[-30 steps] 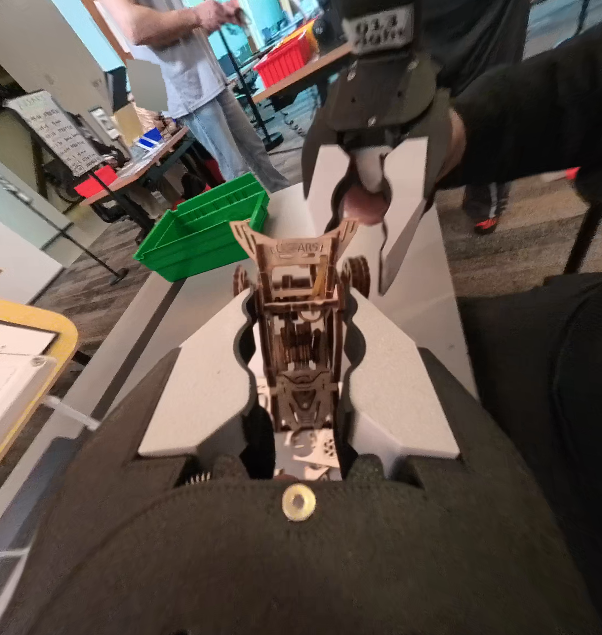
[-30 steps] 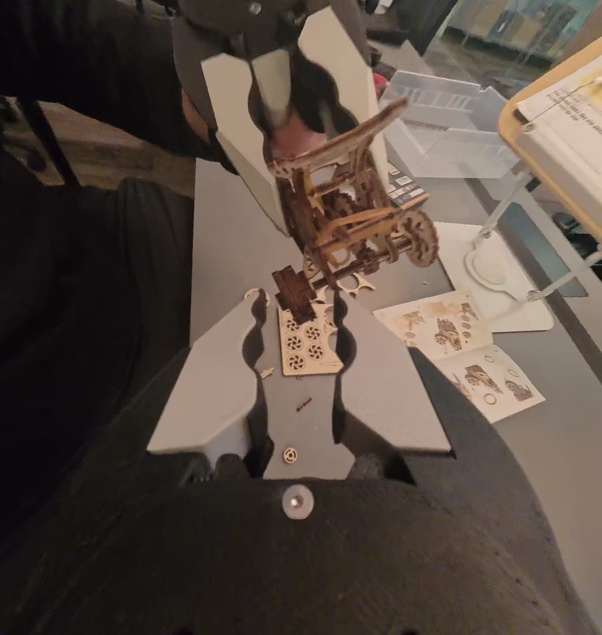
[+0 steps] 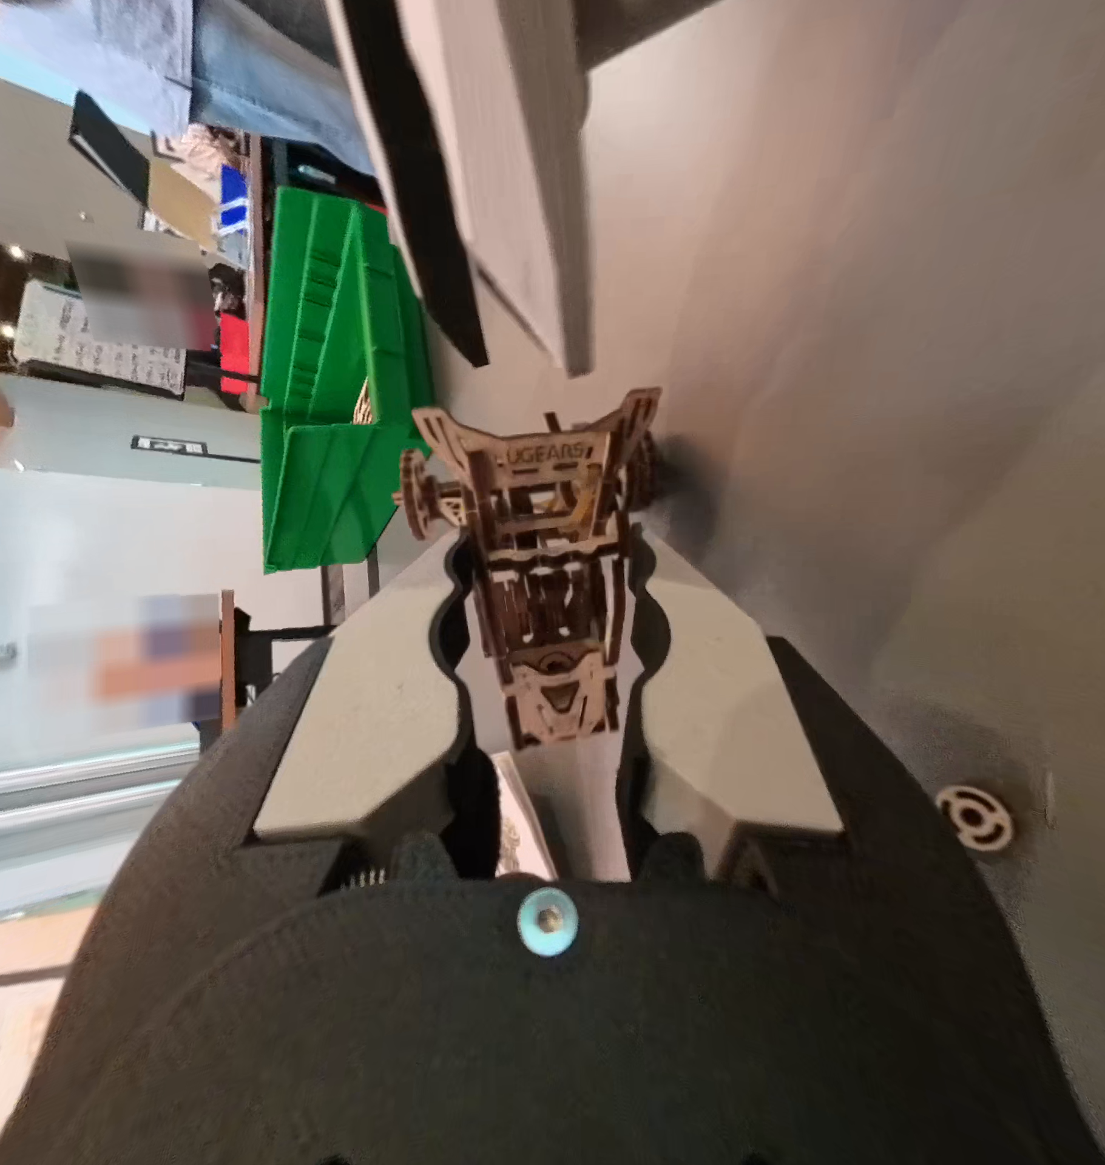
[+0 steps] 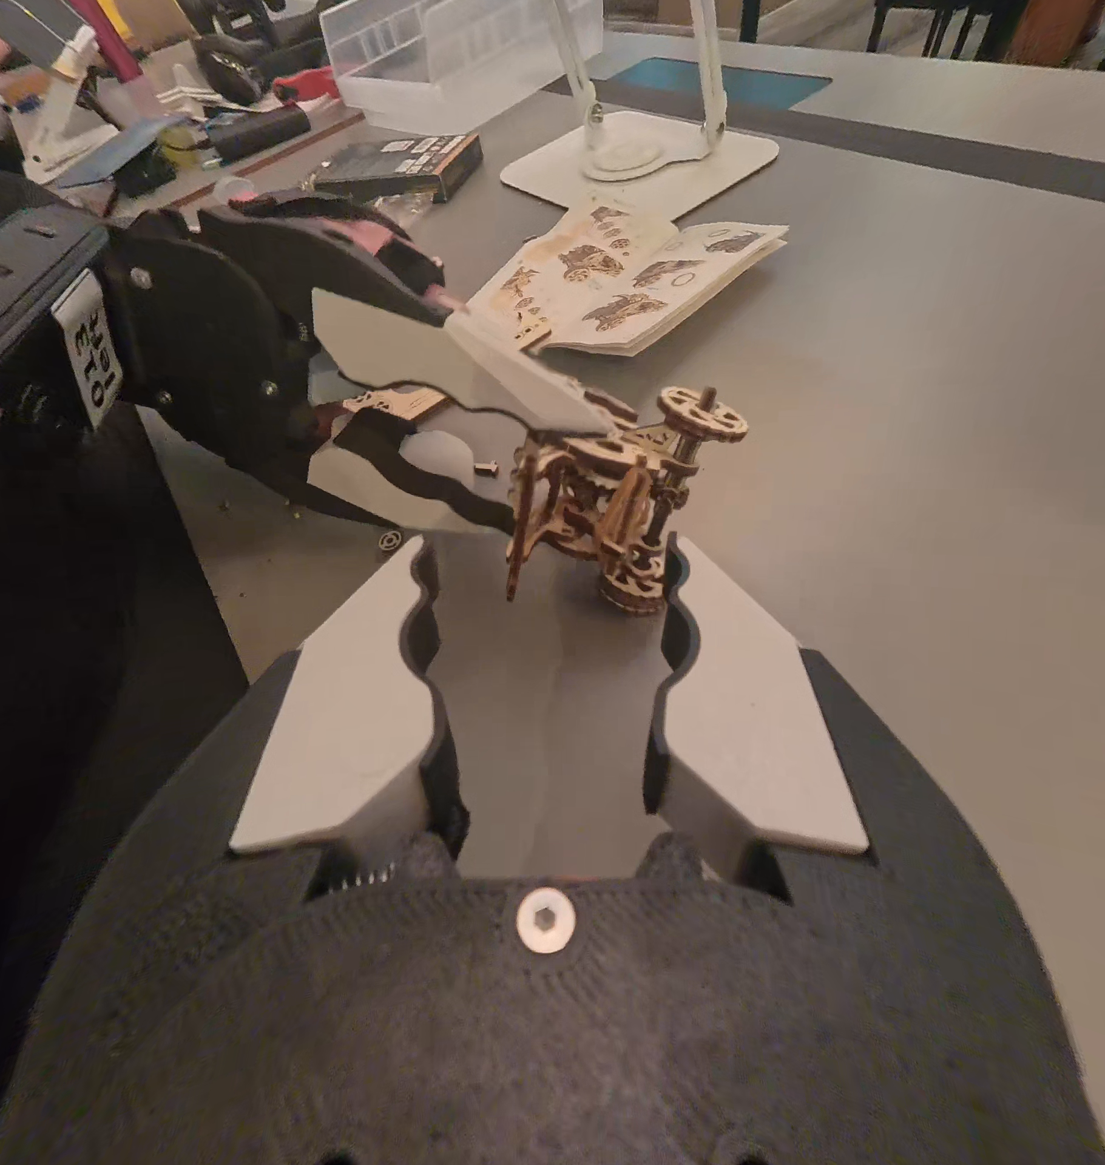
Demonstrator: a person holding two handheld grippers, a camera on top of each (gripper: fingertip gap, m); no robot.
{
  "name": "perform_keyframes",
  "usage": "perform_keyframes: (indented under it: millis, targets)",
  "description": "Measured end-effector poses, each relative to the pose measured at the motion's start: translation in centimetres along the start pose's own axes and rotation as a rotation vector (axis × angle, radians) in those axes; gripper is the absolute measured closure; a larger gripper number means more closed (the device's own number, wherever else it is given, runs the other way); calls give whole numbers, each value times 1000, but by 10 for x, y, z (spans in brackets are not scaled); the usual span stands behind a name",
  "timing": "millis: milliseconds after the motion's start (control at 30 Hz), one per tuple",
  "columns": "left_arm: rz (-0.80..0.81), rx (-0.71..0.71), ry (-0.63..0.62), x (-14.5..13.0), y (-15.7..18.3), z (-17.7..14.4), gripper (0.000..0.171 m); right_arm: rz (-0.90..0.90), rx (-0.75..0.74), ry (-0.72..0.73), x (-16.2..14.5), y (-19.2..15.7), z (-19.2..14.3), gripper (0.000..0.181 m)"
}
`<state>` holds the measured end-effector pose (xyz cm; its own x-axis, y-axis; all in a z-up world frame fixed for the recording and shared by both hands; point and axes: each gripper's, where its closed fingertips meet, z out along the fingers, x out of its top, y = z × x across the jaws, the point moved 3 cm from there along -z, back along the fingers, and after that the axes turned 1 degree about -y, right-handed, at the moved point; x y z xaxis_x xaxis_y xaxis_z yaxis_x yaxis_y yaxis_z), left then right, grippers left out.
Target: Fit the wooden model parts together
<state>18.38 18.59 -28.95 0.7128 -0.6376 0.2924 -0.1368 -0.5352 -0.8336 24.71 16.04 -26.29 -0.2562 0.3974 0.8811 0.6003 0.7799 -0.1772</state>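
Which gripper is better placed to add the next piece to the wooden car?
Right gripper: it is open and empty beside the wooden car, while the left gripper is occupied holding it.

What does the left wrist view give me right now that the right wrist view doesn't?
Only the left wrist view shows the green bin past the table edge, and a loose wooden ring lying on the table right beside that camera.

Only the right wrist view shows the open instruction booklet, the white stand base, the dark box and the clear bin.

Both show the wooden model clamped in the left hand-held gripper, and the grey table. The right hand-held gripper is open and empty.
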Motion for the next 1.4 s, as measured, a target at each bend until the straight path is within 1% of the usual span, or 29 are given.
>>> perform_keyframes:
  millis: [67, 133, 233, 300, 367, 433, 467, 500, 533, 567, 633, 700, 733, 800, 833, 900, 967, 1067, 1100, 1133, 1167, 1233, 1300, 1333, 1400]
  targets:
    - [41, -14, -10, 1, 9, 0, 124, -7, -13, 4, -4, 2, 1, 115]
    - [55, -37, 10, 5, 17, -2, 119, 13, -6, 3, -9, 3, 3, 118]
    - [66, -74, 20, 9, 23, -9, 119, 14, -3, -13, -18, 2, 6, 121]
    - [65, -97, 5, 7, 26, -13, 112, 21, 6, -8, -21, 0, 5, 120]
    - [60, -135, 20, 5, 29, -24, 107, 29, 3, -2, -20, 0, 4, 119]
    - [63, -142, -1, -4, 25, -39, 104, 14, -22, -2, -18, 0, -1, 119]
    - [36, -140, -2, -11, 19, -52, 108, -4, -51, -9, -16, 0, -6, 119]
    - [-22, -142, -3, -20, 12, -67, 112, -47, -85, -13, -12, -3, -12, 122]
    - [-94, -153, -12, -32, 5, -83, 113, -108, -112, -10, -6, -9, -18, 124]
    - [-167, -156, -36, -47, -2, -98, 113, -154, -113, -21, -1, -19, -20, 125]
    - [-305, -159, -76, -78, -10, -131, 115, -211, -30, -48, 12, -49, -15, 127]
    - [-443, -166, -153, -110, -8, -163, 119, -267, 55, -86, 22, -83, 3, 127]
    - [-501, -167, -196, -126, -4, -178, 127, -277, 106, -117, 23, -101, 17, 129]
    - [-595, -146, -293, -158, 6, -208, 129, -301, 184, -199, 18, -131, 48, 132]
    - [-654, -150, -308, -169, 12, -221, 130, -327, 216, -226, 15, -142, 60, 131]
    - [-779, -228, -315, -181, 34, -242, 132, -335, 282, -238, 12, -158, 79, 136]
    - [-828, -289, -288, -178, 57, -249, 132, -344, 311, -240, 12, -165, 92, 140]
    - [-796, -368, -282, -166, 86, -242, 131, -353, 329, -275, 10, -169, 105, 137]
    - [-772, -378, -321, -168, 92, -240, 131, -358, 338, -278, 10, -171, 107, 137]
    - [-742, -375, -371, -175, 94, -240, 130, -368, 343, -283, 9, -172, 108, 139]
    - [-734, -356, -385, -182, 91, -244, 130, -379, 335, -283, 9, -172, 107, 139]
    - [-804, -324, -402, -202, 84, -255, 127, -366, 330, -280, 8, -171, 105, 139]
    - [-870, -307, -471, -233, 83, -266, 118, -344, 330, -271, 7, -168, 103, 139]
    - [-912, -305, -488, -245, 84, -269, 118, -337, 328, -266, 6, -167, 102, 139]
    - [-987, -340, -482, -257, 92, -269, 121, -329, 330, -267, 4, -165, 100, 139]
